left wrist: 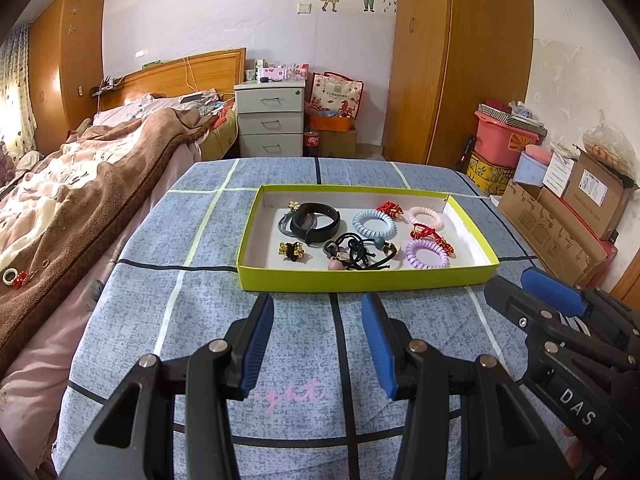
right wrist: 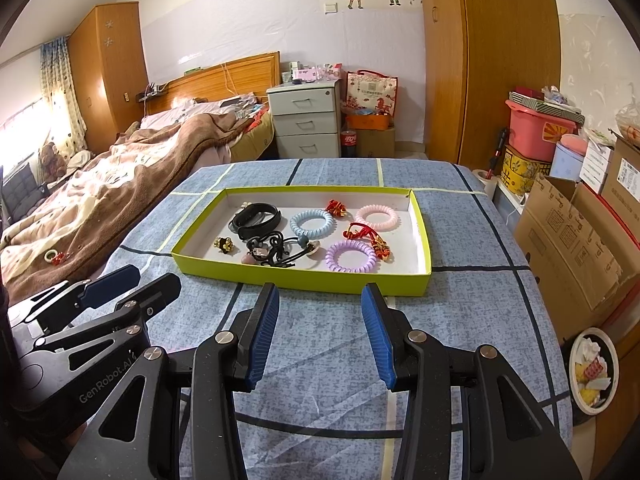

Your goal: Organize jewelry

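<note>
A shallow yellow-green tray (left wrist: 360, 279) (right wrist: 304, 276) sits on the blue checked table cover. In it lie a black band (left wrist: 316, 220) (right wrist: 258, 216), blue (left wrist: 373, 222) (right wrist: 312, 224), pink (left wrist: 426, 216) (right wrist: 377, 216) and purple (left wrist: 427, 253) (right wrist: 351, 256) coil hair ties, red knot charms (left wrist: 430, 234), a gold bell charm (left wrist: 291, 250) and tangled black hair ties (left wrist: 356, 254). My left gripper (left wrist: 318, 312) is open and empty, just short of the tray's near wall. My right gripper (right wrist: 320, 304) is open and empty beside it, also near the tray's front wall.
A bed with a brown blanket (left wrist: 80, 184) lies left of the table; a white ring and red charm (left wrist: 14, 278) rest on it. Cardboard boxes (right wrist: 572, 248) and a bin (right wrist: 592, 372) stand to the right. Drawers (left wrist: 270, 120) and wardrobe (left wrist: 460, 60) are behind.
</note>
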`<state>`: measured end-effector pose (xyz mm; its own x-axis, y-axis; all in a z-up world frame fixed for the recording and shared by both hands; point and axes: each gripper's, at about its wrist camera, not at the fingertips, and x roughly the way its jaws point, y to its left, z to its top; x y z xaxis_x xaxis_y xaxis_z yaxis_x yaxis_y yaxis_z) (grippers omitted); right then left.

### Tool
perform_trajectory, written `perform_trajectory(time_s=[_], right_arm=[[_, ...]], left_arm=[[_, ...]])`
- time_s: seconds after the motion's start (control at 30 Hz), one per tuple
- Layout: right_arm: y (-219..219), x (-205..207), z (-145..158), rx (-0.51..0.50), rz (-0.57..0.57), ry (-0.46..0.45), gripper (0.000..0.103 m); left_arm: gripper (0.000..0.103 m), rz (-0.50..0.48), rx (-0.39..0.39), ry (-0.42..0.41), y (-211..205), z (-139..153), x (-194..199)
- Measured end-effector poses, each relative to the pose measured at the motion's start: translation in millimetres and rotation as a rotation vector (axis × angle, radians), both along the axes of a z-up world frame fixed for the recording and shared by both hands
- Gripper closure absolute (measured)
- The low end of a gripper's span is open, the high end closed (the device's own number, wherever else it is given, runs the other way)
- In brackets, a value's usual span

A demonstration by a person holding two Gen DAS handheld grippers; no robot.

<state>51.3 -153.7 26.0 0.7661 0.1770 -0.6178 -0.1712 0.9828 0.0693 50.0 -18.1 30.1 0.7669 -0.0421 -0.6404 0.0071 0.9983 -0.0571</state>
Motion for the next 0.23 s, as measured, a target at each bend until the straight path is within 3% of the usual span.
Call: perform_trajectory(time_s=[0.23], right_arm=[[0.9, 0.7, 0.4, 0.002, 0.001, -0.001, 0.059]], left_arm=[[0.055, 0.001, -0.007, 0.009, 0.5, -0.5, -0.3]])
